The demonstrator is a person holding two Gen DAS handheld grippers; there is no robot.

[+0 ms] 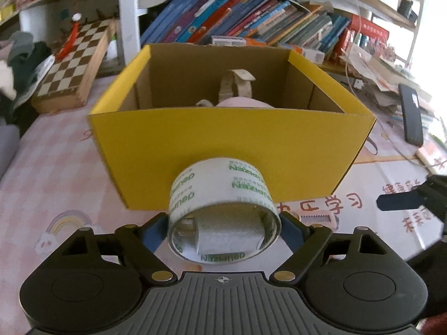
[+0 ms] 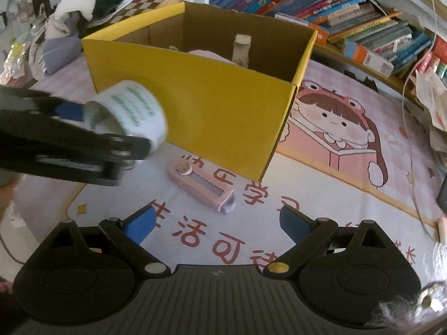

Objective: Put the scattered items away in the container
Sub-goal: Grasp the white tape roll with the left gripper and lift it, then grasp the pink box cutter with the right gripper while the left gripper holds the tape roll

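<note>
Pink printed mat (image 2: 349, 173) across the whole lower frame; yellow box (image 1: 232, 153) at centre, already holding a pale strap (image 1: 237, 86) and something pink (identity unclear). Tidying judged partly done, with at least two items left outside. Tape roll (image 1: 223, 209) at lower centre of the left view, clamped between the blue pads of the left gripper (image 1: 223, 230), raised just in front of the box's near wall, not yet over the rim. Pink cutter (image 2: 202, 185) flat on the mat at centre of the right view, near the box's corner. Right gripper (image 2: 216, 223) wide and empty, cutter just ahead of its fingertips, apart from them.
</note>
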